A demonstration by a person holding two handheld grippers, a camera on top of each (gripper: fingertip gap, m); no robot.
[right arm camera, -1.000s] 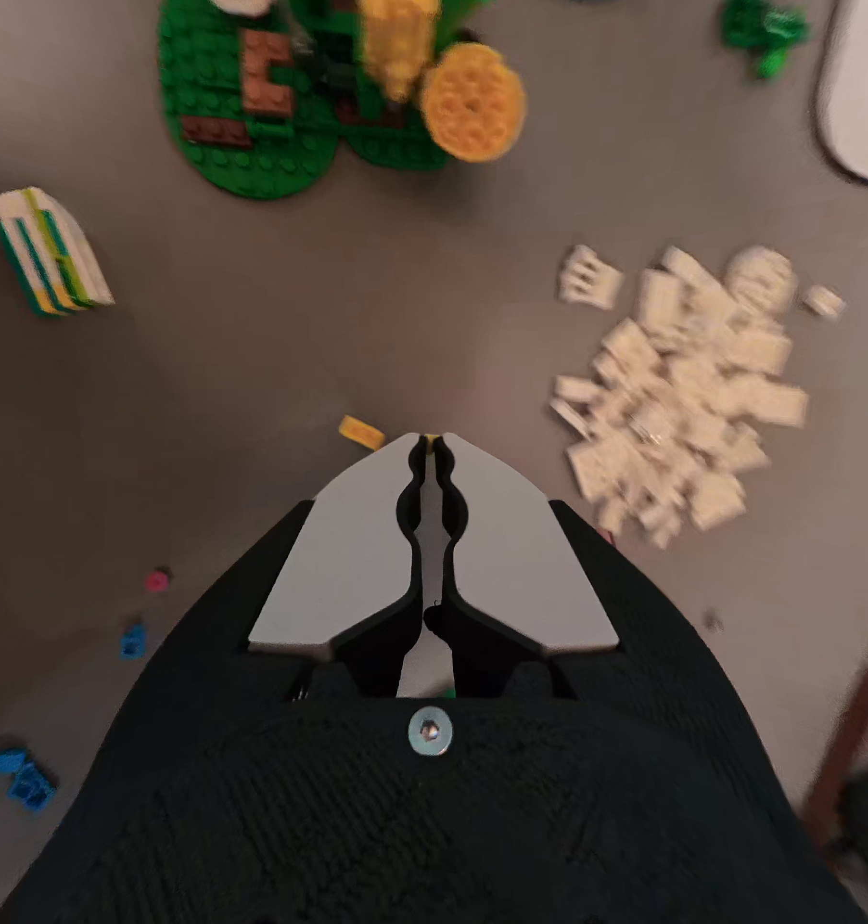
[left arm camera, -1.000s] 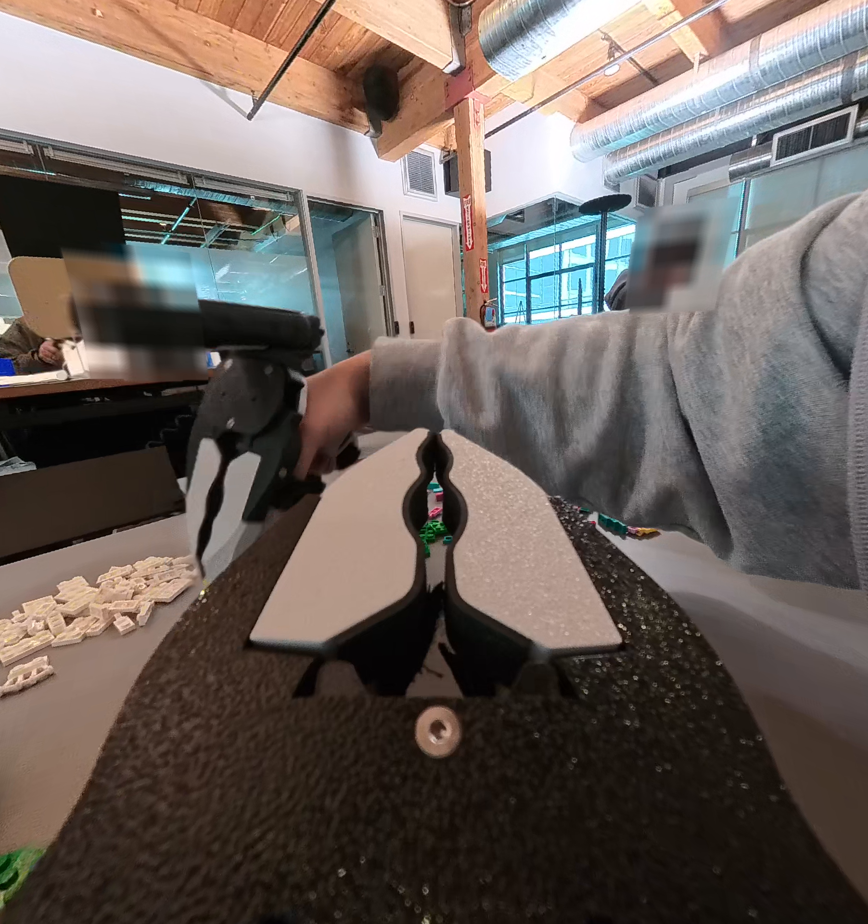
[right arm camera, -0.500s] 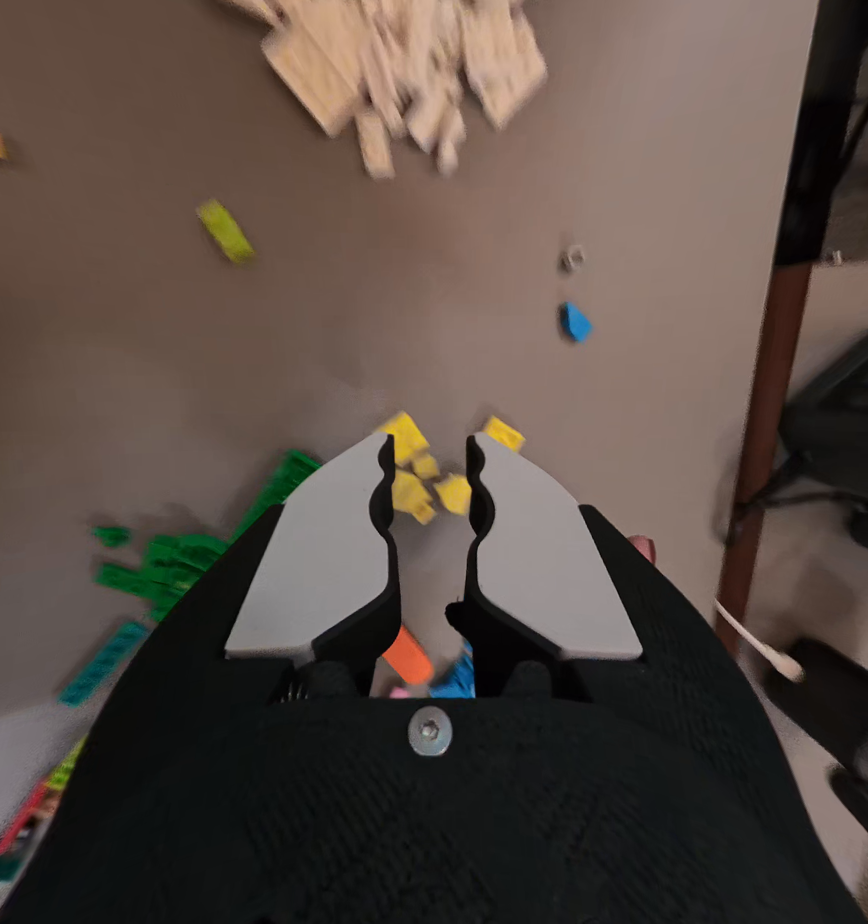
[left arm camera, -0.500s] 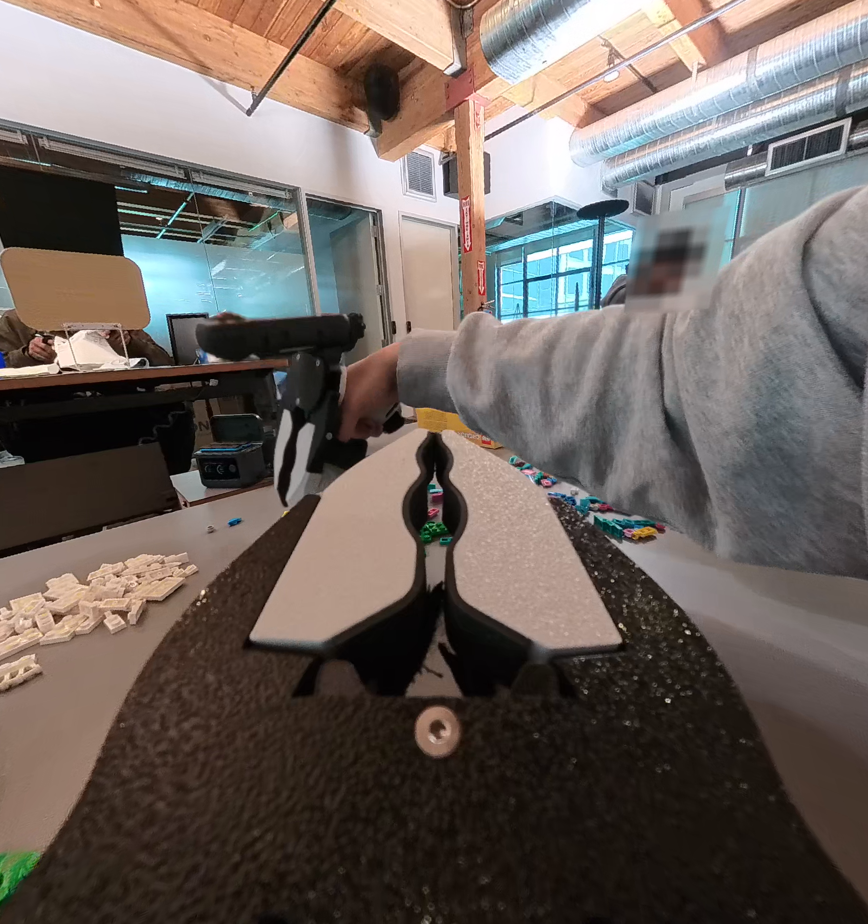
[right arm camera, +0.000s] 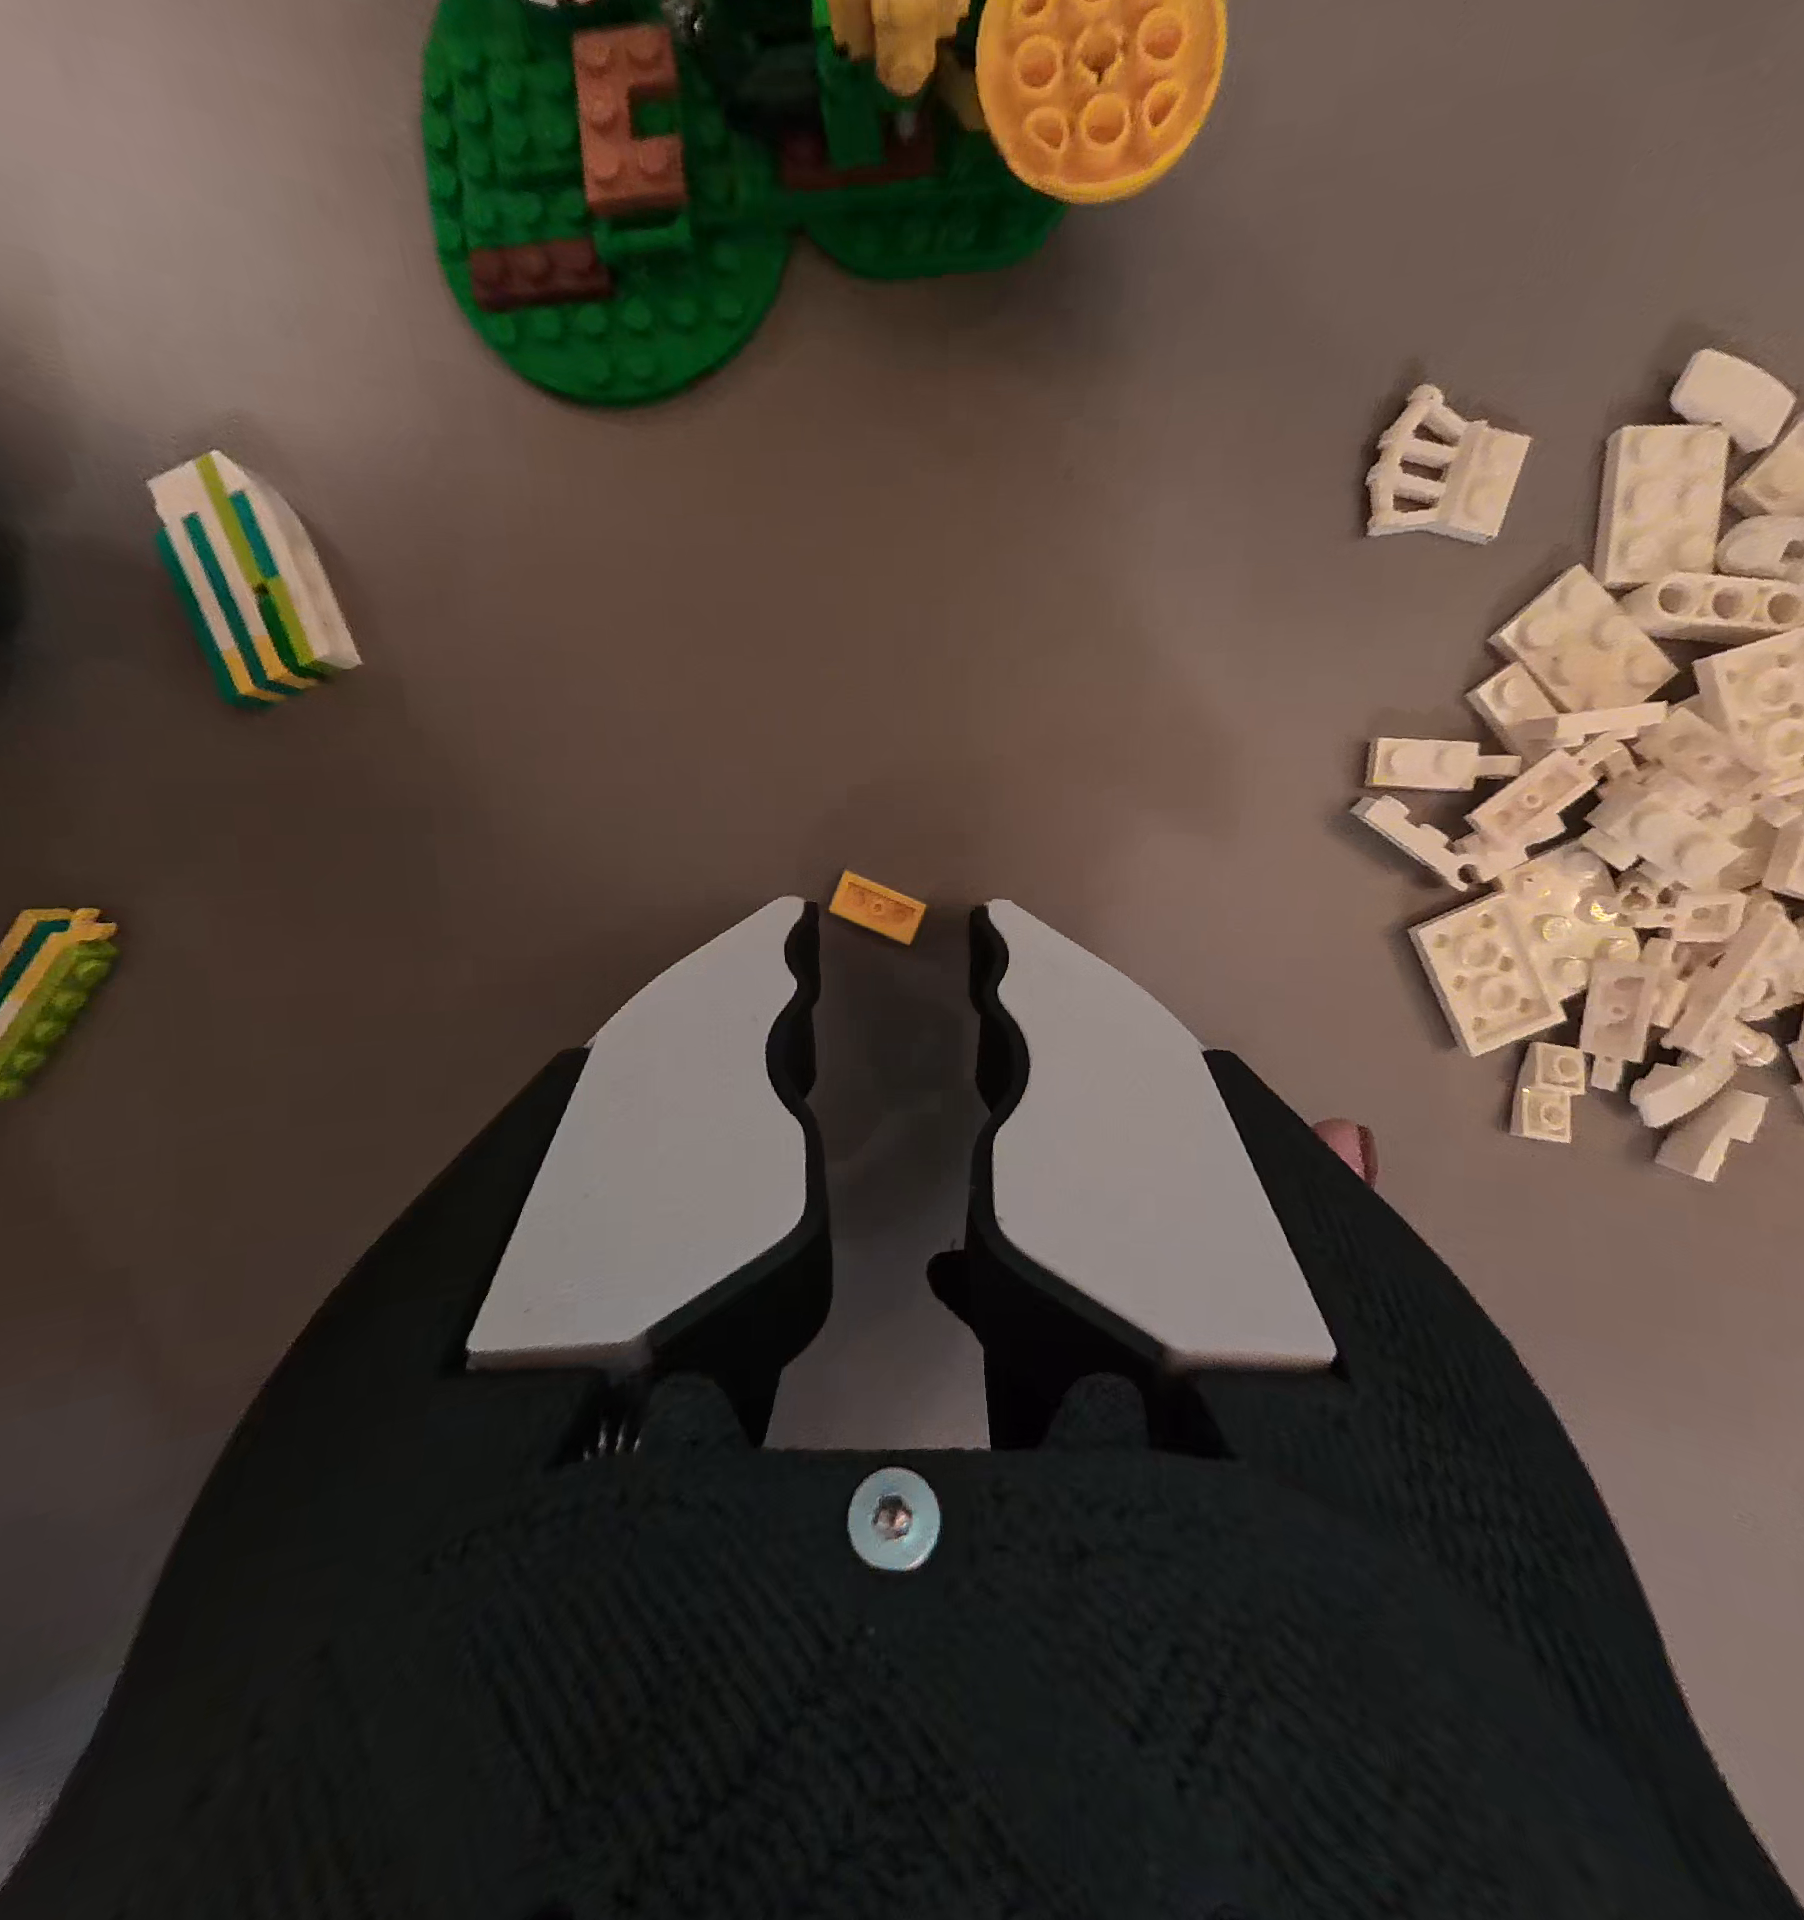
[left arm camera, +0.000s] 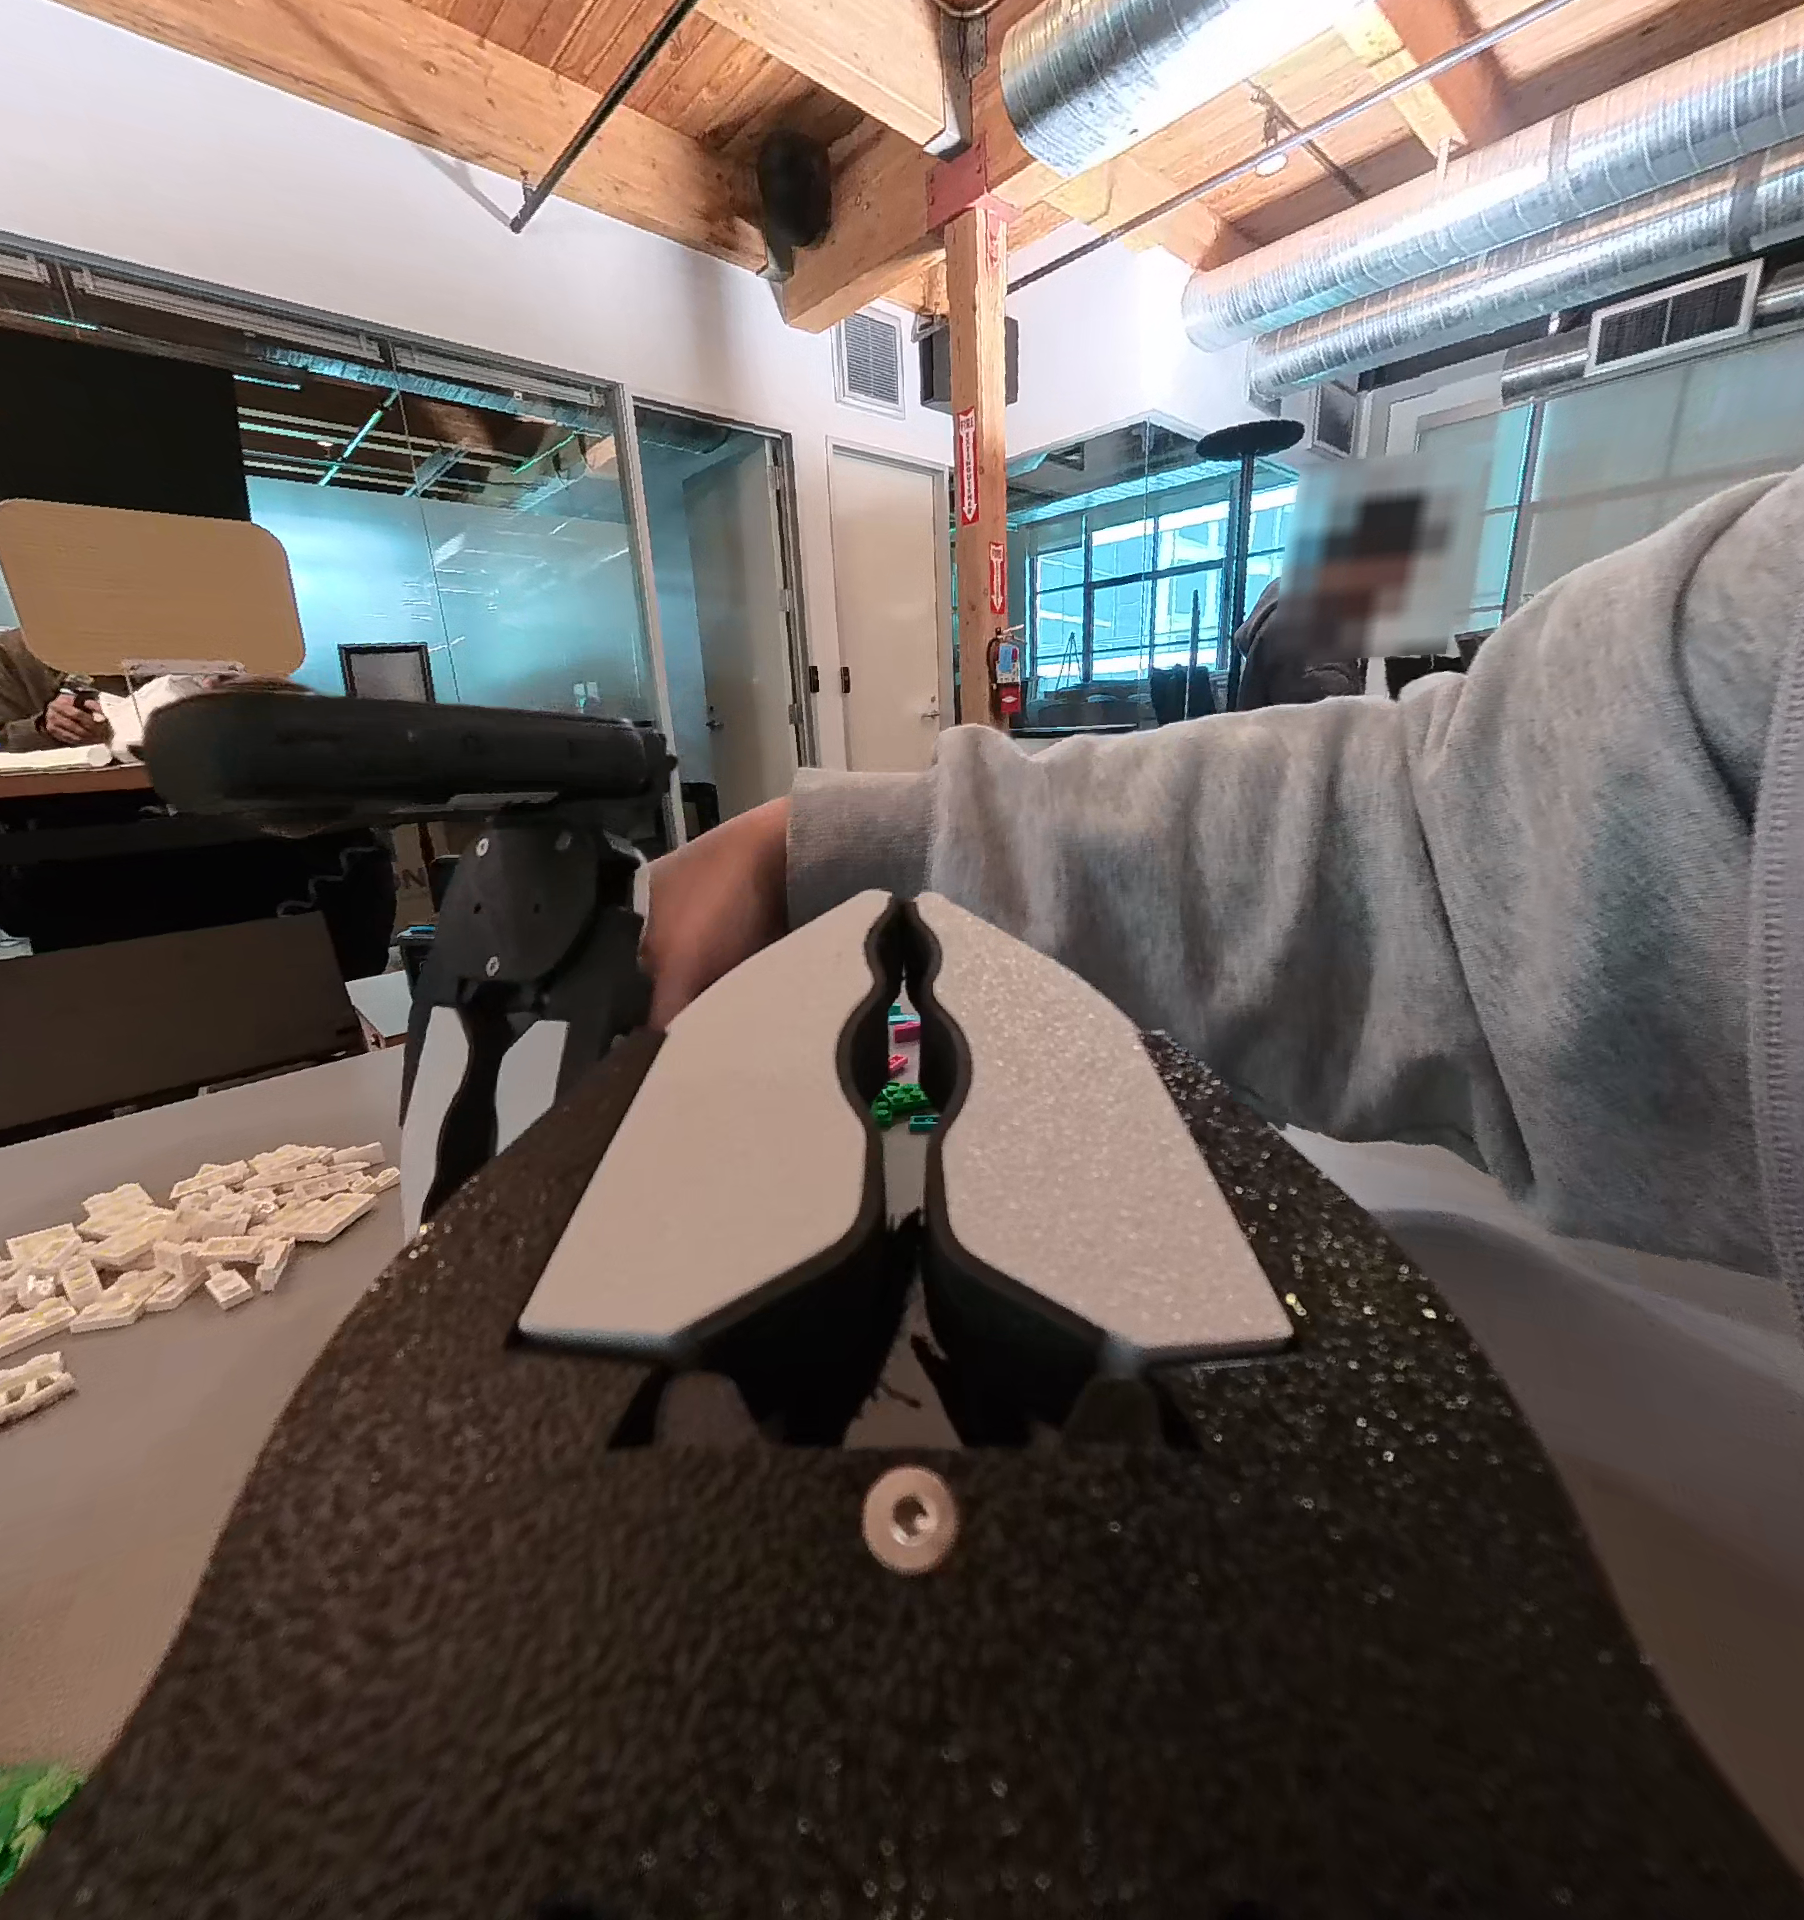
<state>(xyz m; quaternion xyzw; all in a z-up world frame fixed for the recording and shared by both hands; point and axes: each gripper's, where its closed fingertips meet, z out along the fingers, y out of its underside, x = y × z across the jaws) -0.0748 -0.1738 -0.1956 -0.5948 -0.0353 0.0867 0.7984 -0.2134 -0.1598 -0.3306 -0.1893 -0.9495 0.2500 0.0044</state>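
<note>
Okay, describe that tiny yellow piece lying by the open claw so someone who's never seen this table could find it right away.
Start at the big green baseplate model at the top of the grey table, then come straight down toward the right claw. The small yellow plate lies flat just ahead of its open tips, untouched. It is the only lone yellow piece; the pile to its right is all white.

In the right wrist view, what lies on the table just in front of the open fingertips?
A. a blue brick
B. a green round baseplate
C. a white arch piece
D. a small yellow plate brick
D: the small yellow plate brick lies flat on the grey table, just ahead of the open right gripper, touching neither finger.
</note>
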